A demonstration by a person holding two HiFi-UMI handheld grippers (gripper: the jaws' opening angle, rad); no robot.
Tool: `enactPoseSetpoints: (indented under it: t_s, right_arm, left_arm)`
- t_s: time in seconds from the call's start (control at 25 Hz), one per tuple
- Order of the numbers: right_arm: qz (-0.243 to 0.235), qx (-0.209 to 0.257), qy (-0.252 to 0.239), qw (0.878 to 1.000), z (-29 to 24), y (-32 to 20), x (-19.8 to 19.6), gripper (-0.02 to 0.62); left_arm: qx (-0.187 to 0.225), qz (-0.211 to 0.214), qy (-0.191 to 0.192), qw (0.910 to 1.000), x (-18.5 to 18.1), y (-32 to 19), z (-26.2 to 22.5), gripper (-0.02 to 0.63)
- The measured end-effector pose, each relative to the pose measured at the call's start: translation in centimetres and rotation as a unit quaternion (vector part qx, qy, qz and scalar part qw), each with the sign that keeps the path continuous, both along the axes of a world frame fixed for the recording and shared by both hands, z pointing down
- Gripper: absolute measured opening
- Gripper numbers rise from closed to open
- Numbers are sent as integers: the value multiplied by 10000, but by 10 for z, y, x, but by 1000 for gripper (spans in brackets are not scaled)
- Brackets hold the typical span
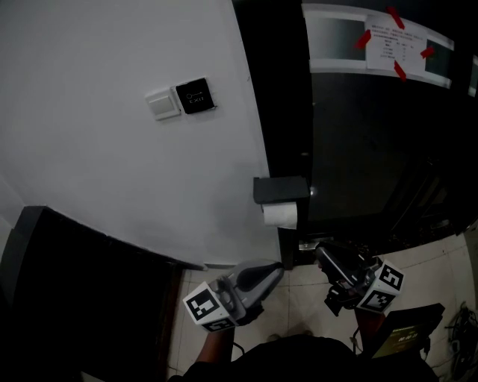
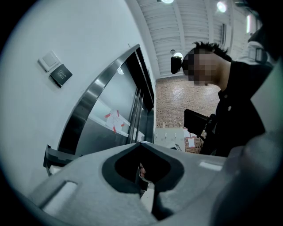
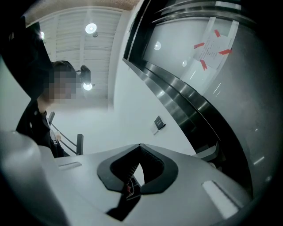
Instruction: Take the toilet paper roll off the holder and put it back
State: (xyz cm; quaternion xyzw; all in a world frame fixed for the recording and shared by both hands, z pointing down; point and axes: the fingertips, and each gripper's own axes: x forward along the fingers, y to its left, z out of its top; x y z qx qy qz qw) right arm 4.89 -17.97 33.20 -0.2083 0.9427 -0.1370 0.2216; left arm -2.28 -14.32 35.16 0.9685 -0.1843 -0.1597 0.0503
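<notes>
Head view: left gripper (image 1: 275,268) and right gripper (image 1: 323,252), fingers closed empty, below roll (image 1: 280,215).

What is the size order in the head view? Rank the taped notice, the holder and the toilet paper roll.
1. Taped notice, largest.
2. Holder, clearly smaller.
3. Toilet paper roll, smallest, hanging just under the holder.

White roll (image 1: 280,215) under a dark grey holder (image 1: 281,189), just above the grey left gripper (image 1: 275,271) and right gripper (image 1: 323,254), both with black-and-white marker cubes (image 1: 209,307). White wall (image 1: 112,186) beyond the left; black door (image 1: 358,149) beyond the right, its white notice (image 1: 390,45) fixed with red tape (image 1: 395,18).
</notes>
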Motion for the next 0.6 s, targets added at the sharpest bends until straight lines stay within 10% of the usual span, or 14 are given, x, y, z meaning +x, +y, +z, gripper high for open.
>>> enactPoseSetpoints:
  t_s: [0.6]
  right_arm:
    - [9,-12,104,9999,1,1,-6,2]
  left_arm:
    - [-36,76,-61,9999,0,1,1,-5]
